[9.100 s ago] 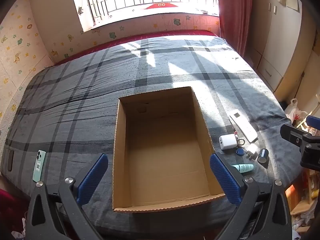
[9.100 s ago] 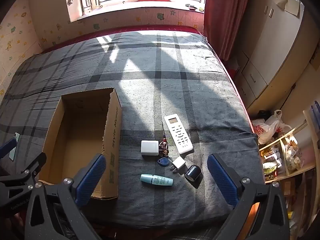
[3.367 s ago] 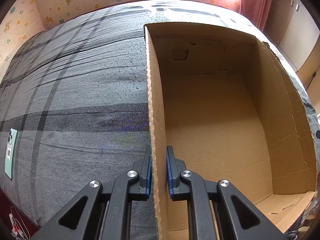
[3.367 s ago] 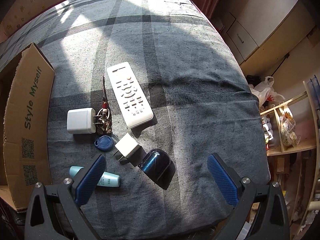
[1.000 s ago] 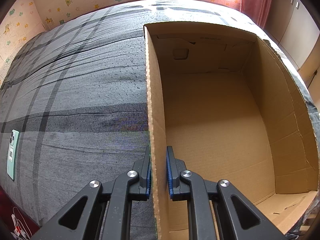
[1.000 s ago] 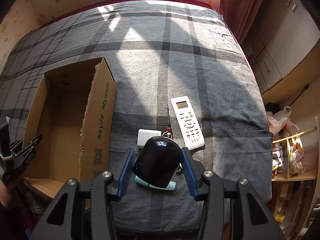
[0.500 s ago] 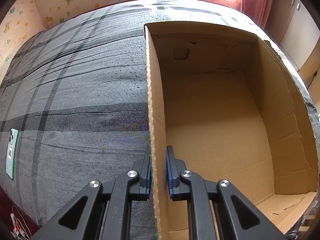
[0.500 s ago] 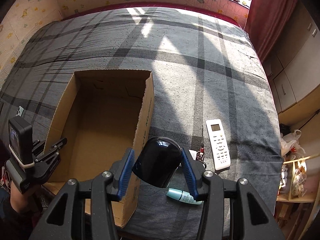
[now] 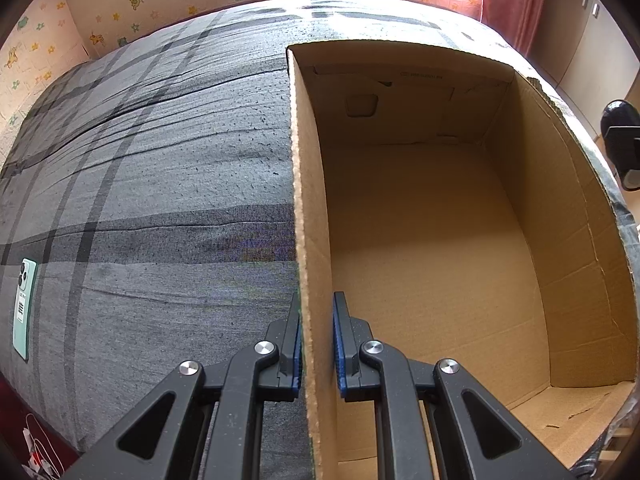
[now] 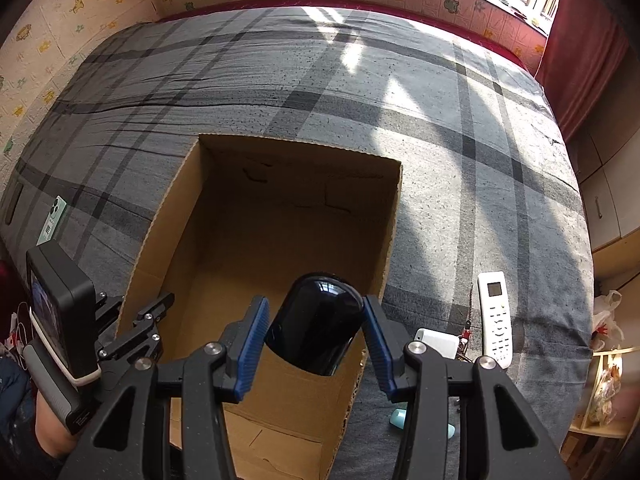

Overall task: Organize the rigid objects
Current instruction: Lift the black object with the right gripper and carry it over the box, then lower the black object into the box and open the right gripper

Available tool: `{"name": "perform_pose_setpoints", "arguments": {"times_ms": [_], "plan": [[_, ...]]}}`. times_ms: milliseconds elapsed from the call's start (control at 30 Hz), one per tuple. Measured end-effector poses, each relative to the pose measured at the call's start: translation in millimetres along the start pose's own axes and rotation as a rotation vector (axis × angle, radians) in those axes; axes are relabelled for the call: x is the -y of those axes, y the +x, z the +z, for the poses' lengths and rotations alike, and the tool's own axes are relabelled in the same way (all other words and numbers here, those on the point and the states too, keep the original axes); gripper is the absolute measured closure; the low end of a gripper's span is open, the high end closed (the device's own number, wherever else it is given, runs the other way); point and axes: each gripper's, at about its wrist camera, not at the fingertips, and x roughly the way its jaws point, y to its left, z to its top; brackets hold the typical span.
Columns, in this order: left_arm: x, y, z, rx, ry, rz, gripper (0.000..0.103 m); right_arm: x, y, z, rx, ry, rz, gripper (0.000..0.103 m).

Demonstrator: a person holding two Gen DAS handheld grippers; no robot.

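Since the last frame the right gripper (image 10: 314,348) has carried the black speaker (image 10: 316,322) from beside the box wall to over the cardboard box (image 10: 276,220) on the bed (image 10: 460,128). Left gripper (image 9: 316,340): jaws nearly closed, pinching the box's left wall (probably steadying it). Right jaws half open, clamped on the speaker, above the empty interior.

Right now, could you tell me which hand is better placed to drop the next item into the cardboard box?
Right: its tool already holds the black object over the cardboard box. The left tool is clamped on the box wall.
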Motion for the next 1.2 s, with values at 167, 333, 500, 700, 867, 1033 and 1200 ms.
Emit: {"name": "perform_pose_setpoints", "arguments": {"times_ms": [167,333,500,700,867,1033,1200], "plan": [[-2,0,1,-0.001,-0.006,-0.006,0.09,-13,22,5,-0.024,-0.011,0.023,0.053],[0,-1,1,-0.001,0.0,-0.002,0.09,-23,49,10,-0.061,-0.007,0.043,0.053],[-2,-1,0,0.0,-0.006,-0.009,0.09,-28,78,13,-0.109,0.012,0.046,0.052],[-1,-1,0,0.002,0.002,-0.002,0.09,-36,110,9,-0.167,0.011,0.039,0.052],[-1,-2,0,0.001,0.0,-0.003,0.09,-38,131,5,-0.212,0.011,0.038,0.052],[0,-2,1,0.0,-0.001,0.0,0.09,-41,144,4,-0.231,0.006,0.037,0.052],[1,-2,0,0.0,0.0,0.001,0.09,-42,150,3,-0.236,0.006,0.051,0.052]]}}
